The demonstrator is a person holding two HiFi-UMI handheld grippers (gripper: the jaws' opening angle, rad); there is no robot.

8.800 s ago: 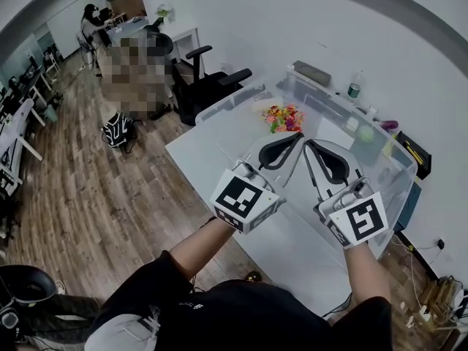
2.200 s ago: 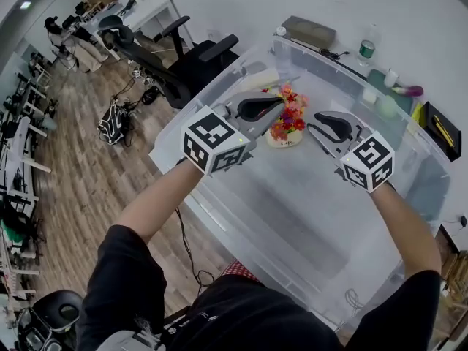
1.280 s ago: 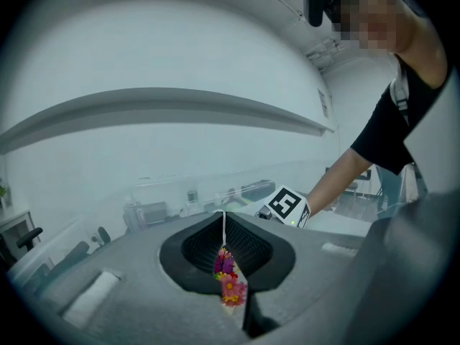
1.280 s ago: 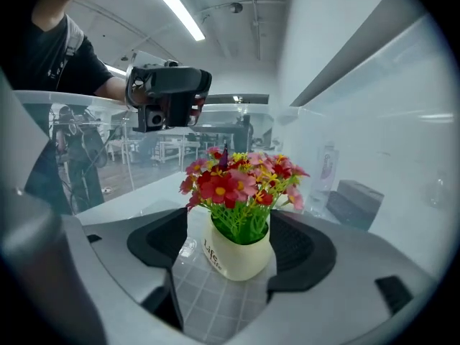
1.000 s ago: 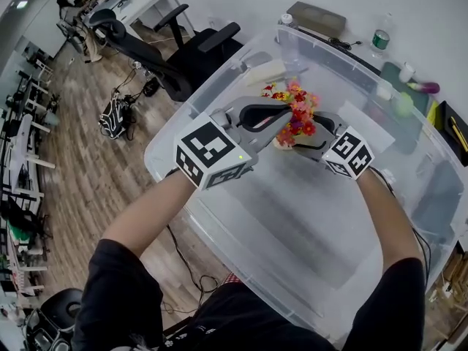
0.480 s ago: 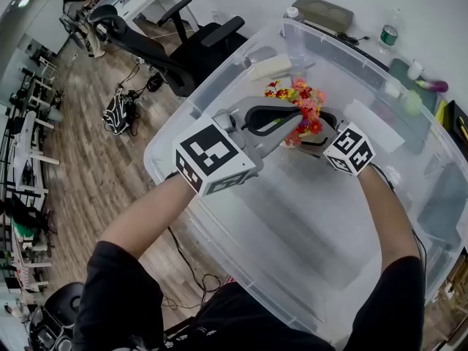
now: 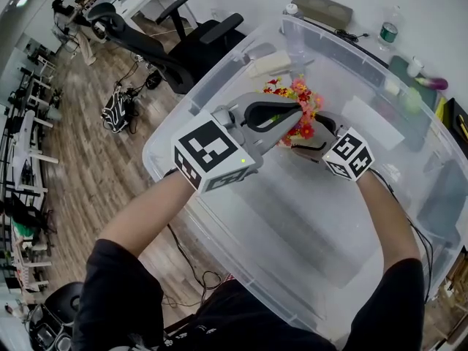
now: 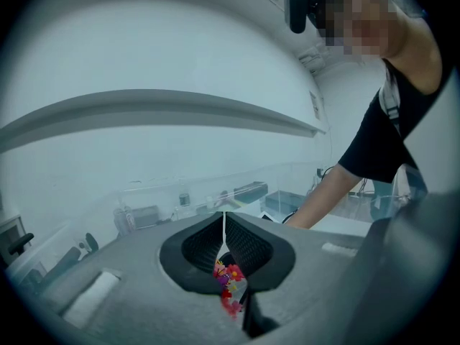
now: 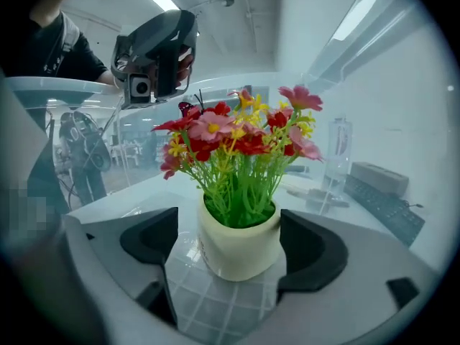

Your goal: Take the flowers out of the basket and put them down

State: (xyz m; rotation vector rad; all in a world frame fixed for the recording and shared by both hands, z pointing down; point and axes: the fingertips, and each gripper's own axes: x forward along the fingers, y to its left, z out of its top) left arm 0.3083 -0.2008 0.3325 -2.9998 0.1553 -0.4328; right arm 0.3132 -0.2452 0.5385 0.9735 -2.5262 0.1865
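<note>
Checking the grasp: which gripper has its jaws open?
The right gripper: its jaws, just opened wider, stand apart either side of the flower pot; those of the left gripper are shut.

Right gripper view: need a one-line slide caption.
Open right tongs flank a cream pot of red, pink and yellow flowers, not yet gripped.

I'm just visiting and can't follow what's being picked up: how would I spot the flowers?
Look into the big clear plastic tub, toward its far end. There stands a small cream pot of flowers, the only bright thing among pale, clear neighbours: red, pink and yellow blooms on green stems.
</note>
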